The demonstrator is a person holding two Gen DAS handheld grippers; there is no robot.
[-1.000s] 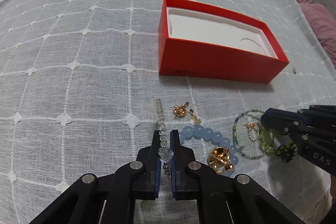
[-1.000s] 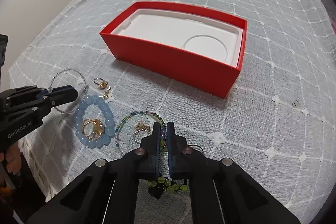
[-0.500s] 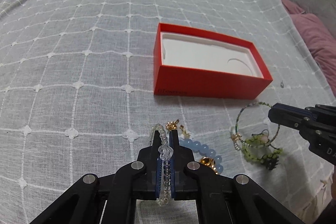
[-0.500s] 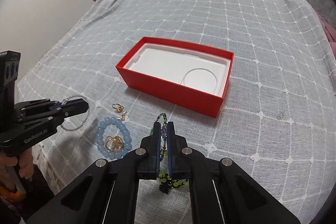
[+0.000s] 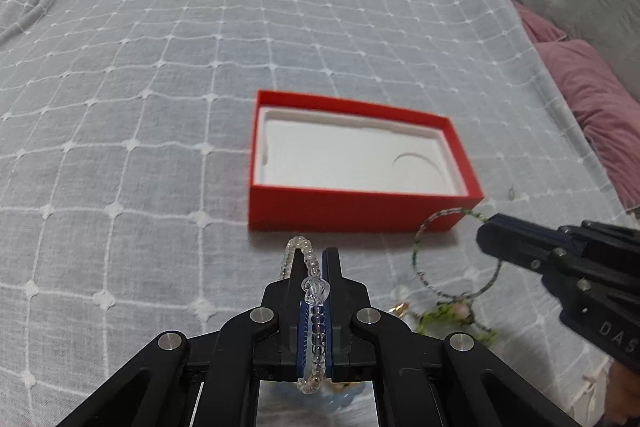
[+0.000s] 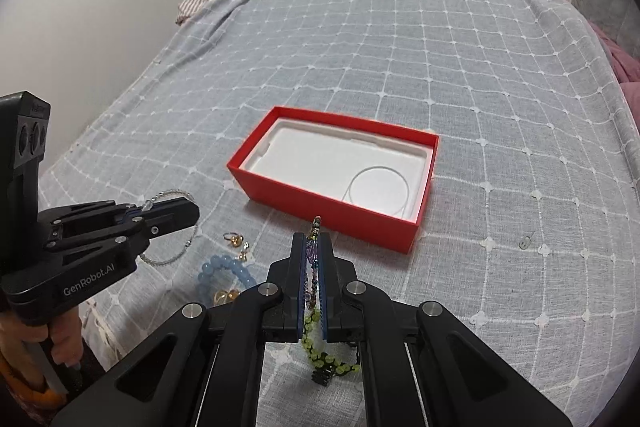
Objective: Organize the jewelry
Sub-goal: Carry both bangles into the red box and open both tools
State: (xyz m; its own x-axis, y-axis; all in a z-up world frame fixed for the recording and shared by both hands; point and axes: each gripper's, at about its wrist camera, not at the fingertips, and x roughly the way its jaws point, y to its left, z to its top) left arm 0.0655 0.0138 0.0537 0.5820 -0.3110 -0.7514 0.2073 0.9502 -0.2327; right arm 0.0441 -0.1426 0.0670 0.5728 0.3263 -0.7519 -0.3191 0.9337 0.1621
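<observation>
Left wrist view: left tongs clamped on a clear bead bracelet, which runs between the blue pads and loops out past the tips, lifted off the bed. Red box with its white tray insert sits at 12 o'clock from the tips, open, nothing in it. Right tongs come in from 3 o'clock, closed on a thin multicolour bead bracelet whose loop hangs below them in front of the box's near right corner. Green bead strand hangs under that, blurred. Grey checked bedspread underneath.

Right wrist view: right tongs pinched on the multicolour bead bracelet, one end sticking out at 12 o'clock toward the red box; green bead strand dangles below the pads. Left tongs at 9 o'clock, gripping the clear bead bracelet, a hand on the handle. On the bedspread at 10 o'clock from the right tips: light blue bead bracelet, gold ring inside it, gold earrings just beyond. Small metal piece at 3 o'clock, well apart.
</observation>
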